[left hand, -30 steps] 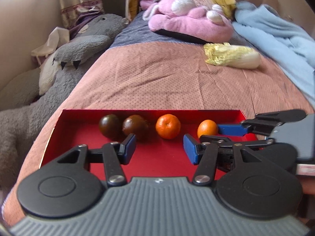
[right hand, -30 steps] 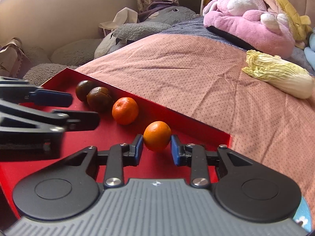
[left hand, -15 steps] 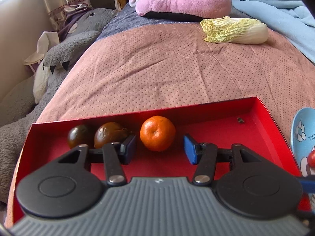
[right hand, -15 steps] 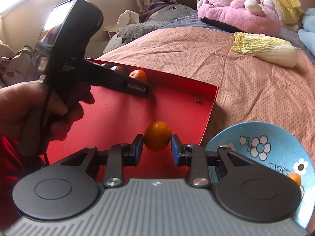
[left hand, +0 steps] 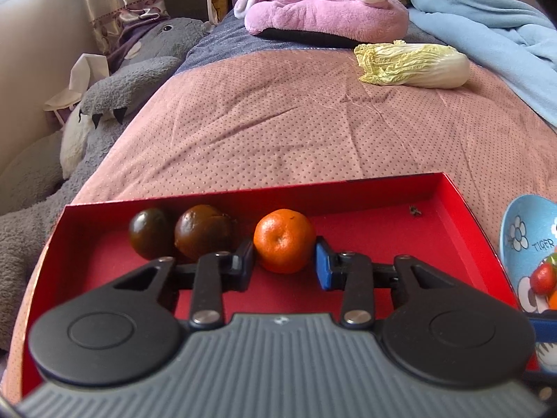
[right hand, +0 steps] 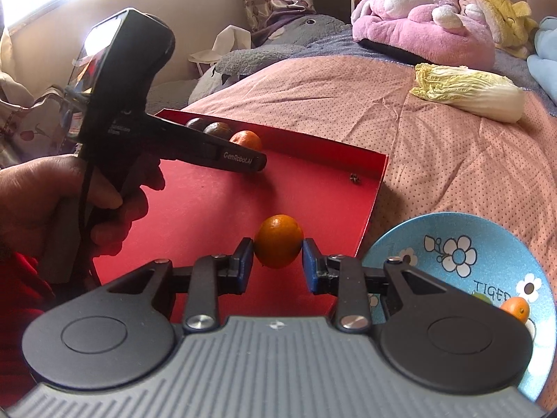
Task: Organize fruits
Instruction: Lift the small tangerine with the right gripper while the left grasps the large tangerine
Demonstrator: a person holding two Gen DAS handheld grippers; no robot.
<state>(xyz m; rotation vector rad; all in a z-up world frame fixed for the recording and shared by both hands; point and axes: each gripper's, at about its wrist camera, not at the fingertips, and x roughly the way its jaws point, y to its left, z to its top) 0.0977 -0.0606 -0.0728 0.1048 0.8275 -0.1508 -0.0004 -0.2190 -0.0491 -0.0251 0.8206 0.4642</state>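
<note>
Fruit was leaving the shallow red cardboard tray [left hand: 449, 230] one piece at a time. A second before, the right gripper [right hand: 277, 266] had been pinching its small glossy orange [right hand: 278, 245] low inside the tray, near the far wall; now it carried that orange clear of the tray floor, near the tray's right edge and just left of the blue flower-printed plate [right hand: 463, 244], where another small orange [right hand: 517, 308] already lay. Its jaws pinched the fruit exactly as they had before.

The left gripper [left hand: 284, 266] had swung from the gap beside the darker fruit to the dimpled orange mandarin [left hand: 283, 240] standing against the far wall. Its jaws had just been closing, the mandarin between them. The left pad looked just shy of the skin and the right pad seemed at or nearly on it; I could not tell whether they gripped yet.

Two dark brown round fruits [left hand: 181, 233] sat untouched to the left of the mandarin. Judging by this, the held orange was about to join the plate, with the mandarin next.
</note>
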